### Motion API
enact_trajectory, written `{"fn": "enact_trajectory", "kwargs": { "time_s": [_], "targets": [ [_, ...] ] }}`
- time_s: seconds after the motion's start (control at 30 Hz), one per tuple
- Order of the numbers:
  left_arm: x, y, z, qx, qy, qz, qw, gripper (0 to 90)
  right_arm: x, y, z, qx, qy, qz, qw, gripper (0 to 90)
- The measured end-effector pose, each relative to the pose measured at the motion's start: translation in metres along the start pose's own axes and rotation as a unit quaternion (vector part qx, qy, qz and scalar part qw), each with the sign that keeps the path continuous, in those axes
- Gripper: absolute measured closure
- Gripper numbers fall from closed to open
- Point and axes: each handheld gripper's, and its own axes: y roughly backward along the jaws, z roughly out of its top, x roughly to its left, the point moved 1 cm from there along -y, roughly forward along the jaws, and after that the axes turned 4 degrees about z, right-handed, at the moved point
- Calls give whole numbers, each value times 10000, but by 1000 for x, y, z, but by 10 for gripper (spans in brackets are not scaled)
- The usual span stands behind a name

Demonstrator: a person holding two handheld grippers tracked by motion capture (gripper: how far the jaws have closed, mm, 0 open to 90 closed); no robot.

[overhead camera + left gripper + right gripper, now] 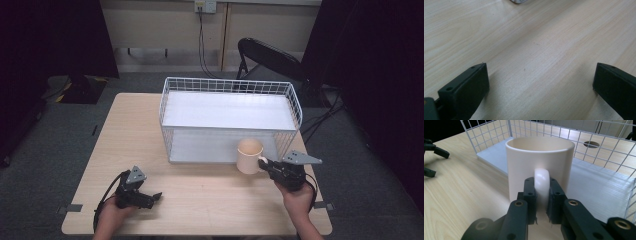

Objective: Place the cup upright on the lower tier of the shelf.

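Right gripper is closing its two black jaws on the handle of the cream mug, one pad on each side of the handle loop, so it is gripping the mug firmly. In the high view this gripper is sitting at about 4 o'clock on the table, and the mug is just at its 9 o'clock side, with the handle turned toward the hand. The mug is staying upright with its mouth up, and I think the handle is being used because it is the narrow part that the jaws can pinch.

The mug is standing right at the front edge of the white wire basket, near the basket's right corner; whether it is resting on the table or is lifted a little, I cannot tell. The basket is lying with its open side toward the person, so its grey floor is open to the front. My judgement is that the mug is being carried into the basket from this side.

Left gripper is resting low at about 7 o'clock on the table, well apart from the mug. Its jaws are standing wide open and holding nothing; in the left gripper view only bare wood is lying between them. It seems to be waiting while the other hand is working.
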Motion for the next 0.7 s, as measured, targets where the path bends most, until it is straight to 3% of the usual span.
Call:
{"fn": "enact_trajectory", "kwargs": {
  "time_s": [0.7],
  "targets": [
    [0,0,0,2,-3,-1,10000,0,-1,-12,4,-36,31,-184,9998,803]
  ]
}}
